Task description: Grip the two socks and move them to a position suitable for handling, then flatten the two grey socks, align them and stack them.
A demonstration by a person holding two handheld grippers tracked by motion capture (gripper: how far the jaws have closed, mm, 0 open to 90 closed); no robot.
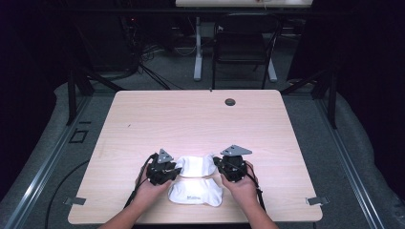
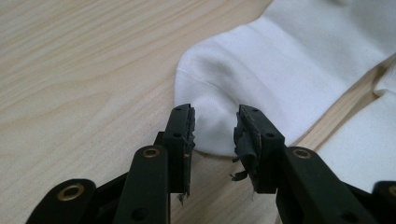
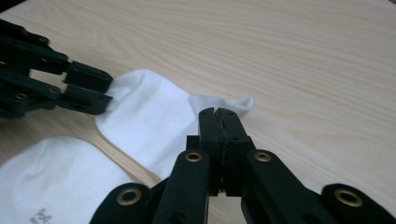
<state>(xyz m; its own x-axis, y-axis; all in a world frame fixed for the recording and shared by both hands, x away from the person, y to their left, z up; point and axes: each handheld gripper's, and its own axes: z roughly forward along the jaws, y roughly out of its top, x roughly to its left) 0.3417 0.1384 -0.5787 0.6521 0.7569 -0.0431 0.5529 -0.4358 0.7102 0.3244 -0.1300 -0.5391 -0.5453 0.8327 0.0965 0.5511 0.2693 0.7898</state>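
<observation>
While L gripper (image 2: pixel 214 128) gapes at far sock (image 1: pixel 195 166) toe edge, pads off cloth, R gripper (image 3: pixel 219 122) clamped on other end. Near sock (image 1: pixel 196 191) flat on table (image 1: pixel 191 114) front. Keep R pinch firm, pull gently; re-nip toe w/ L before folding, avoid bunching.

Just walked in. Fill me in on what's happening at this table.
A person at a light wooden table is handling two small white fabric socks with a black two-jaw gripper in each hand. The left gripper has its jaws apart around the rounded end of the farther sock, not pinching it. The right gripper has its jaws together at the same sock's other end, though whether they pinch it is hidden. The nearer sock lies flat, apart from both grippers.
</observation>
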